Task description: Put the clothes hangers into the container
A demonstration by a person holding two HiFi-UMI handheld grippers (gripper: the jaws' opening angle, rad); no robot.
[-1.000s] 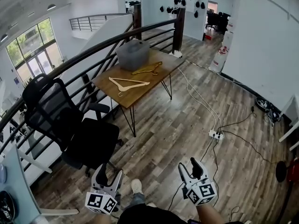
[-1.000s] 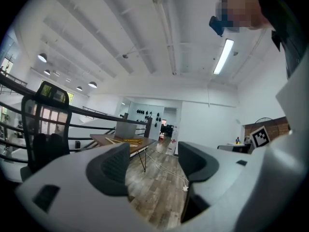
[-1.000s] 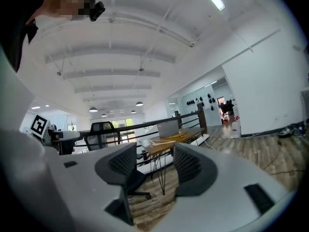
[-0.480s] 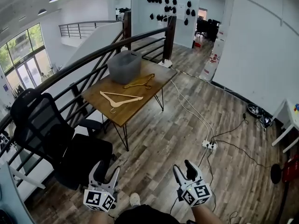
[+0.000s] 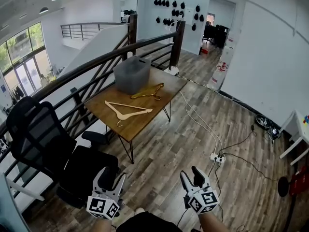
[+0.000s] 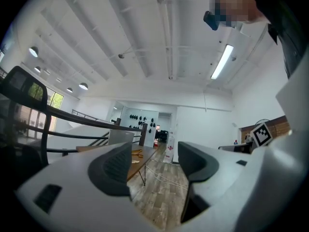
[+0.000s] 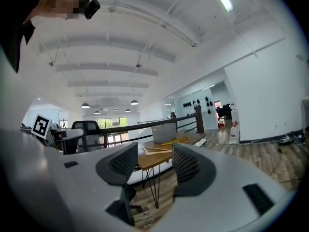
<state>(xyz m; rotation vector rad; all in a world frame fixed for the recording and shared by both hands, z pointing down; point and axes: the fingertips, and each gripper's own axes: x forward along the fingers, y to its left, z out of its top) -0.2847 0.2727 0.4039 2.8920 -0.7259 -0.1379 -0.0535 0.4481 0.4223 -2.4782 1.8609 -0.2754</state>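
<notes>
Grey container (image 5: pixel 130 75), pale-wood hanger (image 5: pixel 128 111), gold hanger (image 5: pixel 147 92), brown tbl (image 5: pixel 159 103), black chair (image 5: pixel 34 134), wood-grain floor (image 5: pixel 174 144).

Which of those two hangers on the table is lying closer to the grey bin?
The darker golden hanger, which lies just beside the grey bin. The pale wooden hanger lies farther from it, nearer the viewer in the head view.

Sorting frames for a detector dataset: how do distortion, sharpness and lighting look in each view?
Head view: strong fisheye bows the railing; daylight from the windows, the container sharp. Left gripper view: dark corners, the left fingers close and soft, the ceiling lamp bright. Right gripper view: same dark corners; the table small but clear at centre.
</notes>
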